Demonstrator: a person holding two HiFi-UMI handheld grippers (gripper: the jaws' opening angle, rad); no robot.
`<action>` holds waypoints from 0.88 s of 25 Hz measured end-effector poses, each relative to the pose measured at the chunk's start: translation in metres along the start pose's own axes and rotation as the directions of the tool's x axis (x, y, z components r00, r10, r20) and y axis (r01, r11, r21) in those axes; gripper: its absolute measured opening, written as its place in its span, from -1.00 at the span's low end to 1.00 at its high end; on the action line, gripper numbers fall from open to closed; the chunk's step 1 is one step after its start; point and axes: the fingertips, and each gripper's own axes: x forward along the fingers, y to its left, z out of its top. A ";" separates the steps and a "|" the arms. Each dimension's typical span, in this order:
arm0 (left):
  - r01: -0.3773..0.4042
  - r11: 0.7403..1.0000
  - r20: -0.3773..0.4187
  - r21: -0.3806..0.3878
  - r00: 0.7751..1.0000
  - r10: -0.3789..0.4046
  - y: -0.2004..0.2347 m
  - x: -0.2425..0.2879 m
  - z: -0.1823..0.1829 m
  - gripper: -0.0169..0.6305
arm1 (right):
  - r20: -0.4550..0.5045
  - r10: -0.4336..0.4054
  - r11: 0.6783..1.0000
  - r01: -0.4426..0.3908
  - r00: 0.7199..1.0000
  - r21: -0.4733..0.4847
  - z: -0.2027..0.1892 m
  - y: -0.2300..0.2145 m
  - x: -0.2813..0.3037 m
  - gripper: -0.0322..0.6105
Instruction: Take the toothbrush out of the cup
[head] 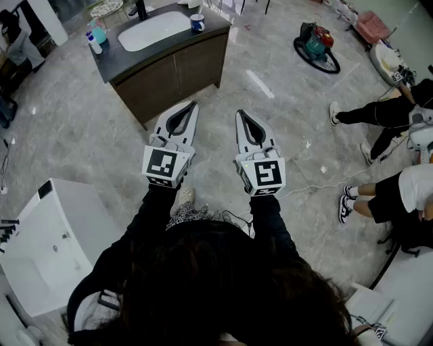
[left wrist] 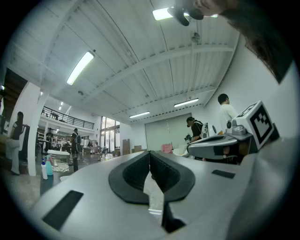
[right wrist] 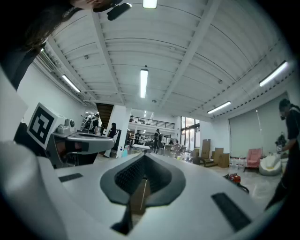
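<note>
Left gripper (left wrist: 149,153): jaws shut, black pads meet at the tips, nothing between them. Right gripper (right wrist: 143,157): jaws also together at the tips, empty.

Head view: the 2 grippers are side by side, near each other but not touching. Both are roughly level and aimed at a cabinet with a sink. Each carries 1 marker cube at its rear. 2 black sleeves run back to the person, whose dark hair fills the bottom of the view.

1 cup (head: 197,23), blue and white, stands upright on the dark surface (head: 162,51) of the wood-fronted cabinet. It sits just right of 1 white sink (head: 154,30), well ahead of both grippers and apart from them. The toothbrush is too small to make out at that spot.

1 black tap (head: 141,9) stands behind the sink. 2 bottles (head: 95,38) stand at the surface's left end, close together.

On the grey tiled floor (head: 81,128), 1 red and teal machine (head: 316,46) lies right of the cabinet. 1 white box-shaped unit (head: 51,243) sits at lower left. 1 pink chair (head: 372,26) is at top right.

2 people in dark trousers show at the right edge, the first person (head: 372,113) above the second person (head: 380,196).
</note>
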 end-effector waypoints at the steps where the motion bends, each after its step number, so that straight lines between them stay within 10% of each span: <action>1: 0.002 1.000 -0.002 0.001 1.000 -0.002 0.000 -0.002 -0.001 -0.92 | -0.001 0.000 1.000 0.000 1.000 0.000 0.000 0.003 0.000 -0.89; 22: 0.013 1.000 -0.018 -0.021 1.000 -0.013 0.037 0.000 -0.018 -0.92 | 0.043 0.025 0.997 -0.028 0.999 0.079 -0.001 0.019 0.035 -0.89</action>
